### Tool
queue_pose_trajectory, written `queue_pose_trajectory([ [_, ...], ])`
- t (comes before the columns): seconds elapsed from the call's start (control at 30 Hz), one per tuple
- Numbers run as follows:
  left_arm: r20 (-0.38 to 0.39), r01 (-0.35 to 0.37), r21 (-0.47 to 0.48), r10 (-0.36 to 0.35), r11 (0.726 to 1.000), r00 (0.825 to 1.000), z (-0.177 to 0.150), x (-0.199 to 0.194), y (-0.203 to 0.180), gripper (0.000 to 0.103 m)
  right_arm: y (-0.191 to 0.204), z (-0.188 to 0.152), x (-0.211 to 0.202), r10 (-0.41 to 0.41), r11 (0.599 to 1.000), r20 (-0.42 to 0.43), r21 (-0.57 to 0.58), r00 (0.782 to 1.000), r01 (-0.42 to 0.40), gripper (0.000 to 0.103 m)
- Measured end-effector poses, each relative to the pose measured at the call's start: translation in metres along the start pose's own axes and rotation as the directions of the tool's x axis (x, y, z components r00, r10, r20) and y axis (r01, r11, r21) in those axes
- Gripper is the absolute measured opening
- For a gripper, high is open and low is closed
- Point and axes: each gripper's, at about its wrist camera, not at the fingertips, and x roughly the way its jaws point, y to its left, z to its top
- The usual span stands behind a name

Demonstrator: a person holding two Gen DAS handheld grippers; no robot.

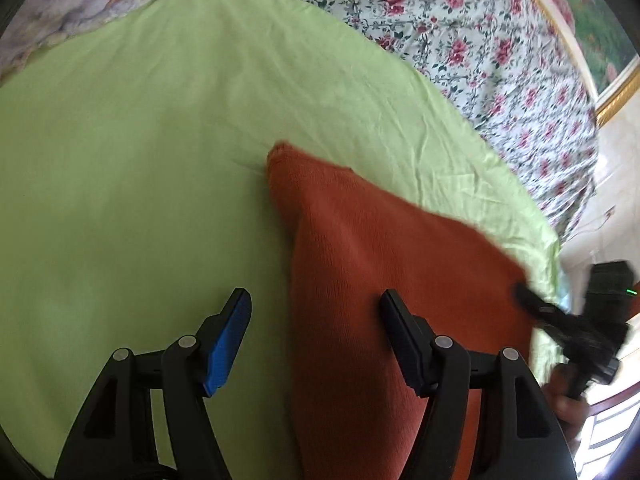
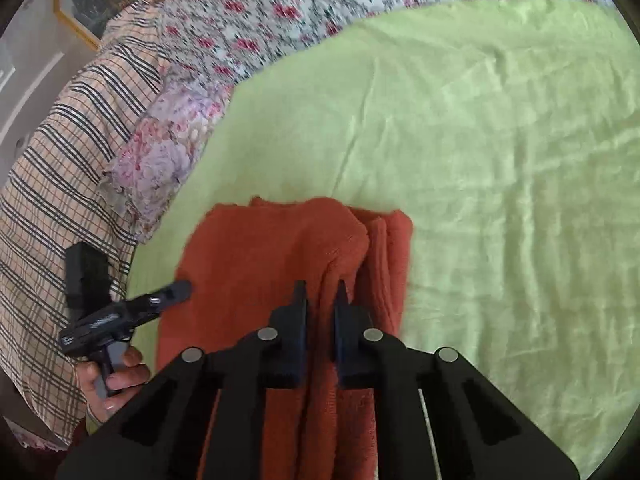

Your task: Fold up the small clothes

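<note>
Pinching a raised fold of the rust-orange knit garment [image 2: 280, 248], my right tongs [image 2: 320, 292] are clamped on it. The garment lies on the green sheet [image 2: 480, 140] (near its floral-bedspread [image 2: 248, 20] edge). My left tongs [image 1: 316, 304] gape, empty, over the garment's edge.

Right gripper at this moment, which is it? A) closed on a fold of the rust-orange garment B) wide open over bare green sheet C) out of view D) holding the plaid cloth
A: in the right wrist view the right gripper is nearly shut, pinching a raised fold of the rust-orange garment that lies on the green sheet.
</note>
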Motion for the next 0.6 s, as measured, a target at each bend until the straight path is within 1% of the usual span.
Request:
queue_pose_trajectory([
  [0.03, -0.002, -0.002, 0.011, 0.002, 1.0, 1.0, 0.004, 0.002, -0.002, 0.067, 0.003, 0.0, -0.007, 0.016, 1.0, 0.026, -0.013, 1.0, -0.016, 0.011],
  [0.07, -0.004, -0.01, 0.026, 0.01, 1.0, 1.0, 0.008, 0.005, -0.005, 0.062, 0.007, -0.002, -0.014, 0.028, 0.999, 0.057, -0.032, 0.998, -0.026, 0.011],
  [0.1, -0.002, -0.024, 0.04, 0.024, 0.999, 1.0, 0.012, 0.008, -0.007, 0.054, 0.008, -0.004, -0.016, 0.024, 0.999, 0.065, -0.04, 0.998, -0.021, 0.011],
  [0.13, -0.004, -0.028, 0.054, 0.029, 0.998, 1.0, 0.014, 0.013, -0.007, 0.048, 0.007, -0.006, -0.012, 0.005, 0.999, 0.054, -0.044, 0.999, -0.002, 0.011],
  [0.17, -0.005, -0.031, 0.061, 0.032, 0.998, 0.999, 0.016, 0.017, -0.008, 0.032, 0.002, -0.009, -0.005, -0.032, 0.998, 0.03, -0.044, 0.999, 0.034, 0.011],
  [0.2, 0.0, -0.05, 0.073, 0.05, 0.996, 0.999, 0.018, 0.021, -0.009, 0.023, -0.004, -0.011, 0.002, -0.064, 0.997, 0.008, -0.036, 0.998, 0.064, 0.011],
  [0.23, 0.009, -0.084, 0.096, 0.083, 0.992, 0.996, 0.019, 0.023, -0.012, 0.023, -0.012, -0.013, 0.01, -0.082, 0.996, -0.013, -0.023, 0.997, 0.081, 0.011],
  [0.27, 0.023, -0.122, 0.121, 0.12, 0.985, 0.993, 0.018, 0.025, -0.017, 0.019, -0.019, -0.016, 0.014, -0.087, 0.996, -0.024, -0.012, 0.996, 0.087, 0.011],
  [0.3, 0.04, -0.168, 0.148, 0.164, 0.974, 0.986, 0.02, 0.027, -0.021, 0.016, -0.022, -0.017, 0.018, -0.094, 0.996, -0.03, -0.007, 0.995, 0.094, 0.011],
  [0.33, 0.053, -0.214, 0.169, 0.208, 0.962, 0.977, 0.022, 0.029, -0.022, 0.015, -0.025, -0.017, 0.02, -0.101, 0.995, -0.035, -0.003, 0.994, 0.101, 0.011],
  [0.37, 0.059, -0.242, 0.176, 0.235, 0.954, 0.97, 0.024, 0.031, -0.023, 0.015, -0.026, -0.018, 0.02, -0.105, 0.994, -0.035, -0.005, 0.994, 0.105, 0.011],
  [0.43, 0.07, -0.258, 0.164, 0.25, 0.952, 0.966, 0.029, 0.031, -0.019, 0.016, -0.024, -0.016, 0.019, -0.113, 0.994, -0.035, -0.01, 0.993, 0.113, 0.011],
  [0.5, 0.078, -0.256, 0.142, 0.247, 0.956, 0.966, 0.034, 0.024, -0.015, 0.016, -0.024, -0.015, 0.015, -0.102, 0.995, -0.042, 0.002, 0.994, 0.103, 0.011],
  [0.6, 0.096, -0.204, 0.116, 0.194, 0.972, 0.976, 0.028, -0.002, -0.013, 0.016, -0.018, -0.015, -0.001, -0.091, 0.996, -0.018, 0.017, 0.996, 0.091, 0.014],
])
